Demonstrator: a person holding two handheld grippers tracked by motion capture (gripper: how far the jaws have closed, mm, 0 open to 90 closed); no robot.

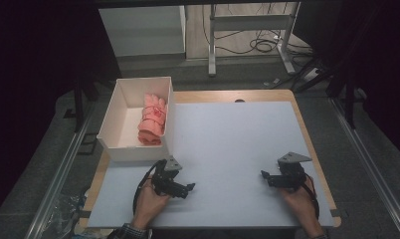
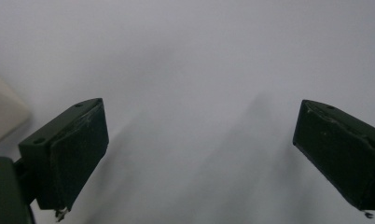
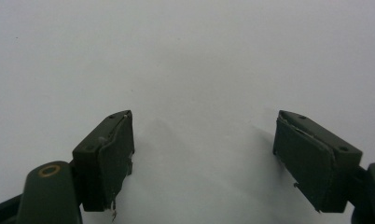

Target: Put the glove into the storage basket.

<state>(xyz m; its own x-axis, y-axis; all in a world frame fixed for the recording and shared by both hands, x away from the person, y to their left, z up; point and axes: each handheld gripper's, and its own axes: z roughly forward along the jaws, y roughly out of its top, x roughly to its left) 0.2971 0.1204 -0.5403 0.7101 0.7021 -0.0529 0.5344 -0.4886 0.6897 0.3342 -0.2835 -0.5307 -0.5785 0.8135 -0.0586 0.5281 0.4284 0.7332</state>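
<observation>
Two grippers held low over the pale blue table mat (image 1: pixel 228 144): left gripper (image 1: pixel 188 188) at lower left of centre, right gripper (image 1: pixel 264 175) at lower right, well apart. Jaws of both spread wide with nothing between them, bare mat beyond in each gripper view. Rolled pink towel (image 1: pixel 152 121) lying inside white box (image 1: pixel 133 149) at upper left of frame, box corner near left gripper.

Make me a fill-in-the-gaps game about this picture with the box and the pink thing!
1. The rolled pink cloth lies inside the white ____.
2. Both the left gripper and the right gripper have jaws that are ____.
3. The box stands nearest the ____ gripper.

Missing words: box; open; left
</observation>
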